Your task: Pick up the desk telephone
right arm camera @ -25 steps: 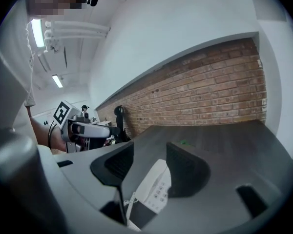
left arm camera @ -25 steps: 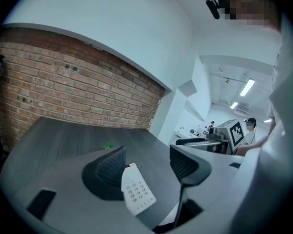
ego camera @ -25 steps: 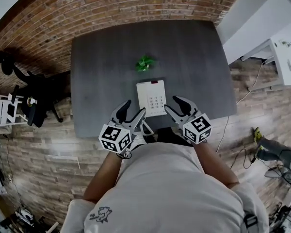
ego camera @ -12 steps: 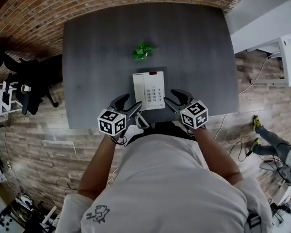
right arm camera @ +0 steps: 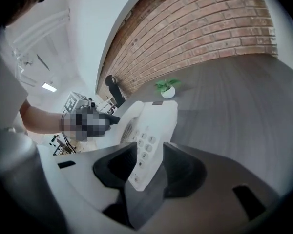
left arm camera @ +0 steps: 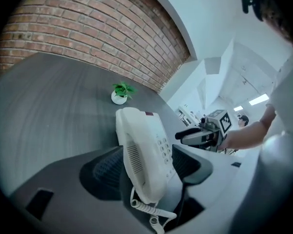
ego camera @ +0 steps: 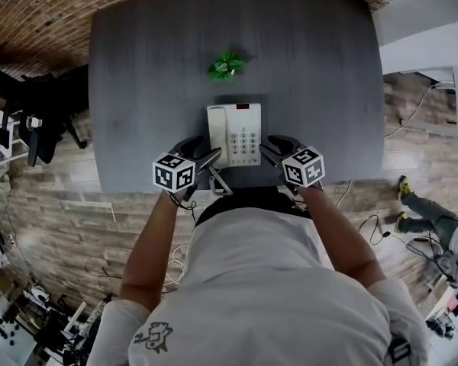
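Left claw (ego camera: 208, 152) wide, opening, straddling left side of desk telephone (ego camera: 234, 134). Right claw (ego camera: 271, 148) narrower, closing around right side, pads not yet pressing. Telephone flat on tabletop (ego camera: 153, 67) near front edge, between both claws. Small potted plant (ego camera: 226, 65) just beyond.

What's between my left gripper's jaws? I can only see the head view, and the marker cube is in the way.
Observer: The telephone's edge sits between the left gripper's jaws; they are opening and not pressing it.
Operator: What about the right gripper?
Observer: It straddles the keypad edge; its jaws are closing, with no squeeze that I can see yet.
Operator: Is the plant in a pot?
Observer: Yes, a small white pot.
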The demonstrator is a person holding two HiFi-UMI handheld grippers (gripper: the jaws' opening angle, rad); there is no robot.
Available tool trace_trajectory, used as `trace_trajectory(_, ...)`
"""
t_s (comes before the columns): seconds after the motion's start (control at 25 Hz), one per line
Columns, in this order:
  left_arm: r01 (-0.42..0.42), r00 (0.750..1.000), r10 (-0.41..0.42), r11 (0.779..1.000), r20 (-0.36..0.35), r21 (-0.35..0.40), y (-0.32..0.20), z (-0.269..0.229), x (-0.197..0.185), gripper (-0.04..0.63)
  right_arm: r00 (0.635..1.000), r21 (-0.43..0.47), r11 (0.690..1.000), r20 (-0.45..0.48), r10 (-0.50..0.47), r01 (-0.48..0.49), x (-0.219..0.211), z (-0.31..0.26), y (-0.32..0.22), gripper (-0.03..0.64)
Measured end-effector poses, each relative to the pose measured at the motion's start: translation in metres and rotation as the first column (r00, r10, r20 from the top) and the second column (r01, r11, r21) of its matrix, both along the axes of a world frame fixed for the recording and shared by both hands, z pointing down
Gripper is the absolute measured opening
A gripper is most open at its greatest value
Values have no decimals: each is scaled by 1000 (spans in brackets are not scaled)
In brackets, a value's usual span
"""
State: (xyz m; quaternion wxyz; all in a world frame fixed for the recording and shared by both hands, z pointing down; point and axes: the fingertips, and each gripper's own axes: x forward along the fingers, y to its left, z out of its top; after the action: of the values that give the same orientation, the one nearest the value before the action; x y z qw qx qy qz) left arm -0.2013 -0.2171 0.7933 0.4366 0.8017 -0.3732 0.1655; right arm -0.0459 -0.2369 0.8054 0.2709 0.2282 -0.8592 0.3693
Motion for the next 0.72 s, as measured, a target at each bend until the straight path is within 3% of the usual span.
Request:
trace_trajectory(0.4, 7, 994, -14, 998, -110, -64, -9, 33, 4, 345, 999, -145, 989, 36, 4, 1, -2, 41, 2, 146)
trace_trajectory(0.72, -11, 971, -14, 995, -241, -103, -9, 40, 9, 367, 993, -226, 974, 116, 8, 19, -7, 49, 4, 141)
